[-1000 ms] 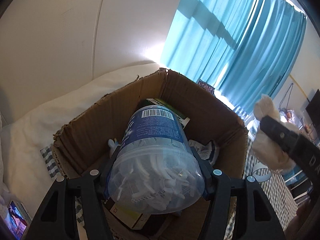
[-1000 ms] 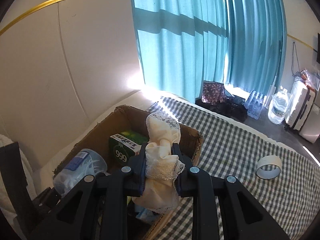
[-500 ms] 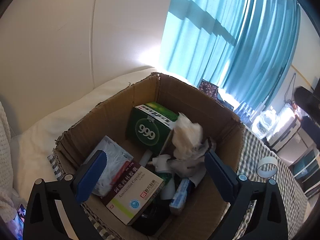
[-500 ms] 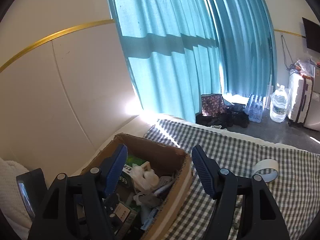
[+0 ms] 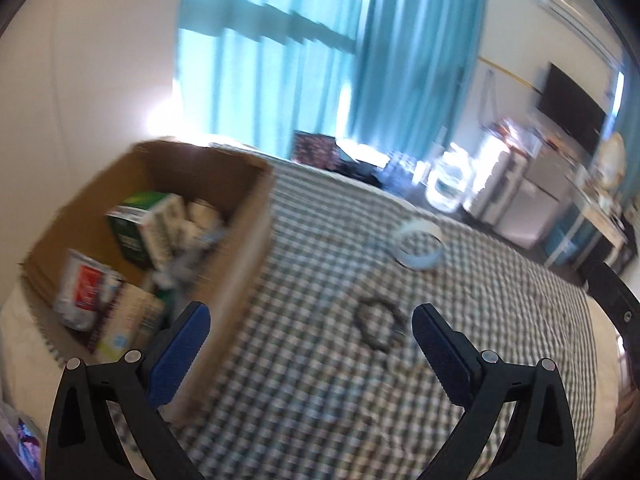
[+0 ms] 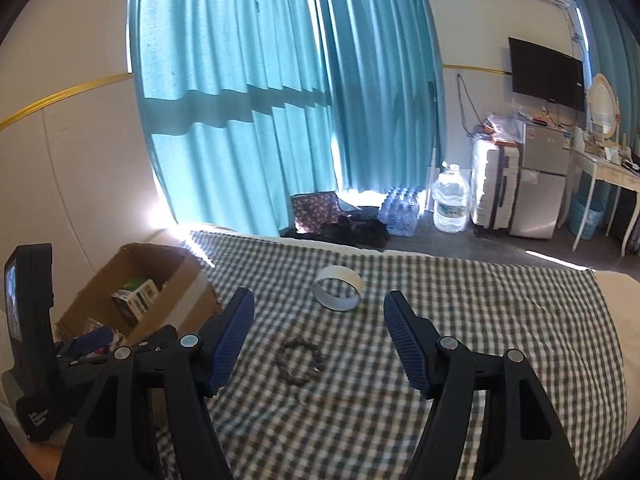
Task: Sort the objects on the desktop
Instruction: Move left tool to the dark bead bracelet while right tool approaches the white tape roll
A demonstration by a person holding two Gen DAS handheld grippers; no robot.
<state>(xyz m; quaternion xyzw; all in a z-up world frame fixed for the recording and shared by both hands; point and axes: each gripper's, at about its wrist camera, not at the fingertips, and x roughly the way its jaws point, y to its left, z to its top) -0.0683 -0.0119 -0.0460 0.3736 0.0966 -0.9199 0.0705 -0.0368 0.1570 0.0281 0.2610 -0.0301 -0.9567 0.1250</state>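
Two things are left to sort on the checked cloth (image 6: pixel 460 320) that covers the bed. A dark bracelet (image 6: pixel 299 364) lies flat, framed between the right gripper's fingers in the right wrist view; in the left wrist view the bracelet (image 5: pixel 378 322) is blurred and its make cannot be told. A tape roll (image 6: pixel 338 293) stands on its edge just beyond the bracelet, apart from it, and shows as a pale ring (image 5: pixel 418 248) from the left.

At the cloth's left end stands an open box (image 6: pixel 188 284), already loaded: a green carton (image 5: pixel 136 220) leans inside it, with a red-labelled tub (image 5: pixel 82 288) and other packets that are too smeared to name. The box (image 5: pixel 240 248) is judged to be the place where sorted items are gathered, which would explain why only the bracelet and roll remain outside it.

The left gripper (image 5: pixel 310 344) is held beside the box's near corner with its jaws spread as wide as they go and nothing between them. The right gripper (image 6: pixel 318 338) is also empty, its jaws parted to a middling width. Both are tilted down toward the cloth, and neither touches anything. The right gripper is lined up on the bracelet, so that is judged the likelier next pick; the thin, limp bracelet would need the fingers brought low to the cloth. The left view's blur suits a hand in quick motion.
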